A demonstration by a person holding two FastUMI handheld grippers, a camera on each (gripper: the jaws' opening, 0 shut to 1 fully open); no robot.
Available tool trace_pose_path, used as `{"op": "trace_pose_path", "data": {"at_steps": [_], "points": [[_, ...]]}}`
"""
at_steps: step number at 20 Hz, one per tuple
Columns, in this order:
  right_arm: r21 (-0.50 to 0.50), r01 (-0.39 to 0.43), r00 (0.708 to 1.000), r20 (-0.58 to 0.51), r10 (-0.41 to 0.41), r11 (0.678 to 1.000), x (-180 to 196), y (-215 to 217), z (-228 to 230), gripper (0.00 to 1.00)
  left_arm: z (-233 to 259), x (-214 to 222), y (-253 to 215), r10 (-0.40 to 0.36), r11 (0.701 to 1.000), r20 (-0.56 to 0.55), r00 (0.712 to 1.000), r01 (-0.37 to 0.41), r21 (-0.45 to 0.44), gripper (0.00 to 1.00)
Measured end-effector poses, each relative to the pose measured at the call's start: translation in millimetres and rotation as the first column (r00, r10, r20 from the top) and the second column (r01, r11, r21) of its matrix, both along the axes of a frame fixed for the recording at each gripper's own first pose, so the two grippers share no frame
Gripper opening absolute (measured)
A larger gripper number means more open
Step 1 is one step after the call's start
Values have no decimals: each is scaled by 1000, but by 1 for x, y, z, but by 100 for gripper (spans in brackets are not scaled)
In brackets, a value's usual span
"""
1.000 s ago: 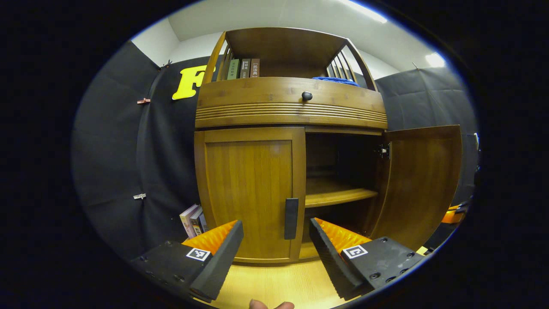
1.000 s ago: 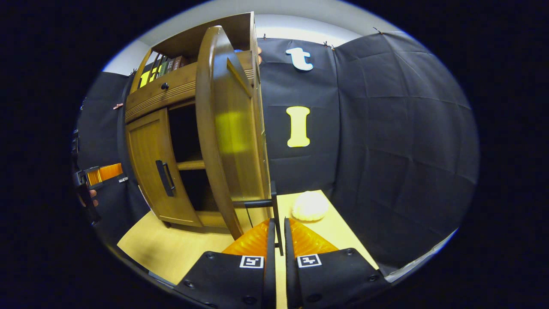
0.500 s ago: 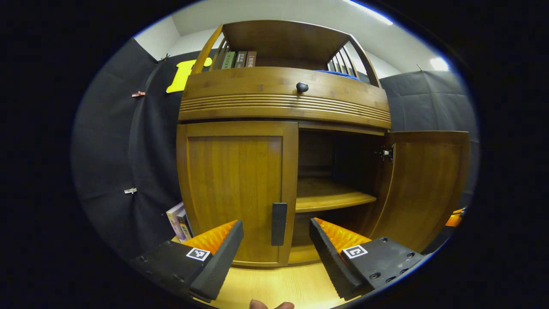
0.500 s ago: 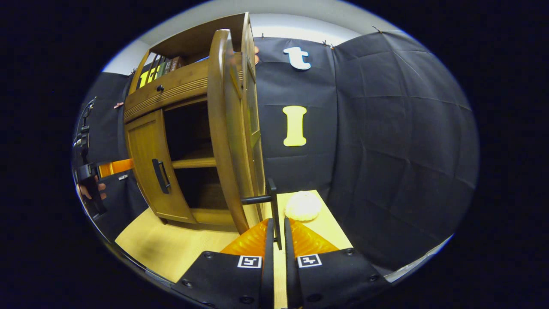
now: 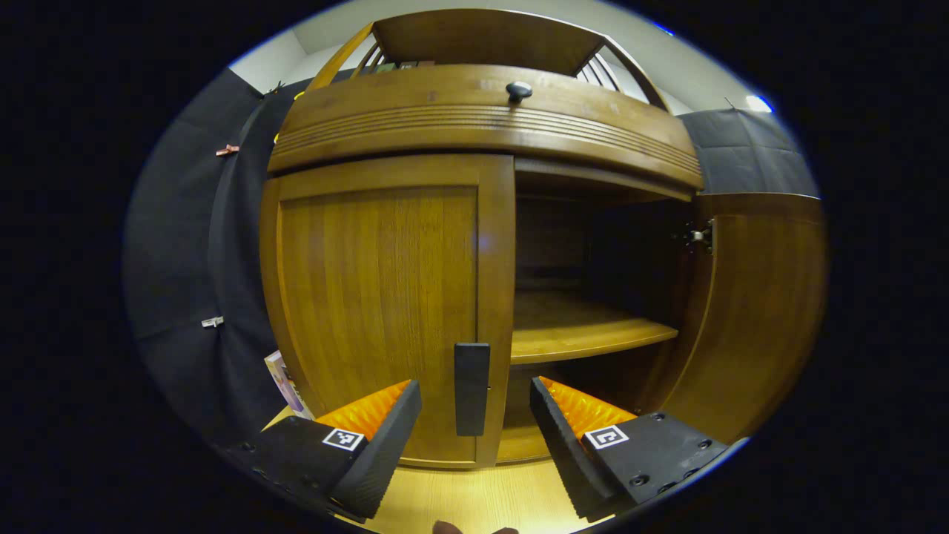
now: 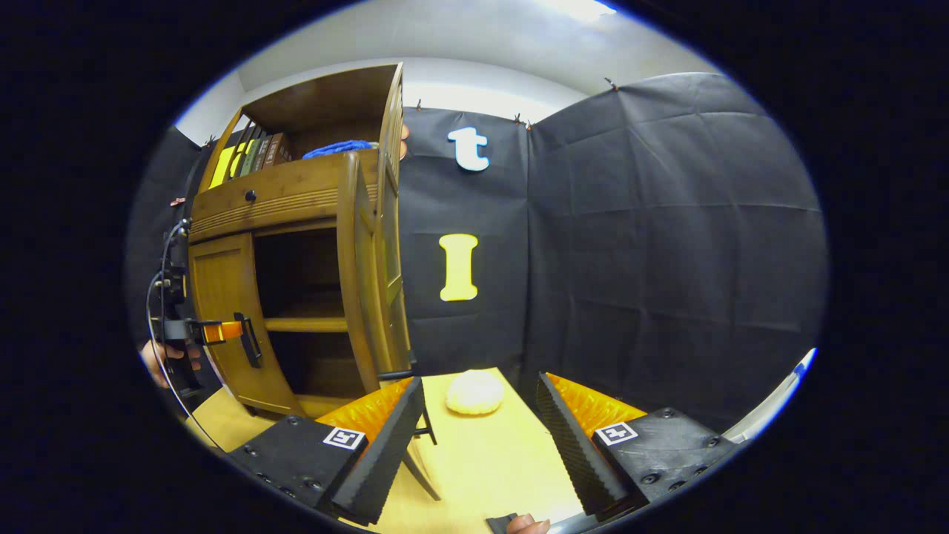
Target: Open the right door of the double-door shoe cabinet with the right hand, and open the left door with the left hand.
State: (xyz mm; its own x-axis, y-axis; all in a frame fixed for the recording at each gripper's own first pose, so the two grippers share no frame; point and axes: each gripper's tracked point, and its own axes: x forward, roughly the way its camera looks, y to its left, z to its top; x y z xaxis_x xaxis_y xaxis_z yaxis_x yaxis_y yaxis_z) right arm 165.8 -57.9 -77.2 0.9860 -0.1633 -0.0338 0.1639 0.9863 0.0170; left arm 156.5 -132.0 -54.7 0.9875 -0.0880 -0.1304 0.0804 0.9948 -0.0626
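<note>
Left gripper view: left gripper has its jaws spread wide, holding nothing. The dark handle of the left door sits between the fingers but farther off, untouched; its long axis runs vertical, at the door's right edge. The left door is shut, flat to the front of the shoe cabinet. To the right, the compartment stands exposed with an inner shelf; the right door is swung out on its hinge, inner face toward the camera.

Versus 0.5 s ago: the cabinet looms larger and the handle now lies level with the fingertips, so the left gripper has come closer.

Right gripper view: the left gripper is at the left door's handle. The right door is seen edge-on, swung fully out. Right gripper has its jaws wide apart, gripping nothing; 0.5 s ago they were clamped on the right door's handle, which now lies just beside the left finger. A pale round object sits on the table beyond.
</note>
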Motion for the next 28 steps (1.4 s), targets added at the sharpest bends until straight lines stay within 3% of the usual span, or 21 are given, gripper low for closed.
{"op": "trace_pose_path", "data": {"at_steps": [1, 4, 7, 10, 15, 21, 28], "points": [[12, -5, 1000, -5, 5, 1000, 0, 1, 0, 97, -6, 9, -1, 8, 1000, -14, 1000, -8, -3, 90], [40, 21, 1000, 20, -21, 999, -4, 0, 7, 100, -20, 29, -1, 18, 1000, -41, 999, -19, -24, 86], [11, 44, 998, 38, -44, 999, -1, -6, 11, 100, -29, 40, 6, 47, 998, -58, 997, -49, -30, 77], [-26, 38, 999, 21, -37, 999, -5, -10, 9, 98, -30, 53, 4, 25, 999, -50, 998, -27, -31, 69], [-35, 31, 999, 10, -31, 999, -9, -7, 10, 98, -30, 54, -4, 2, 1000, -41, 999, -2, 15, 38], [-53, 9, 999, 38, -6, 999, -8, 1, 18, 100, -30, 42, -3, -34, 999, -47, 998, 35, 3, 34], [-47, -67, 997, 20, 68, 997, -14, 35, 13, 98, -33, -23, 23, -97, 995, -41, 994, 98, 8, 31]]}}
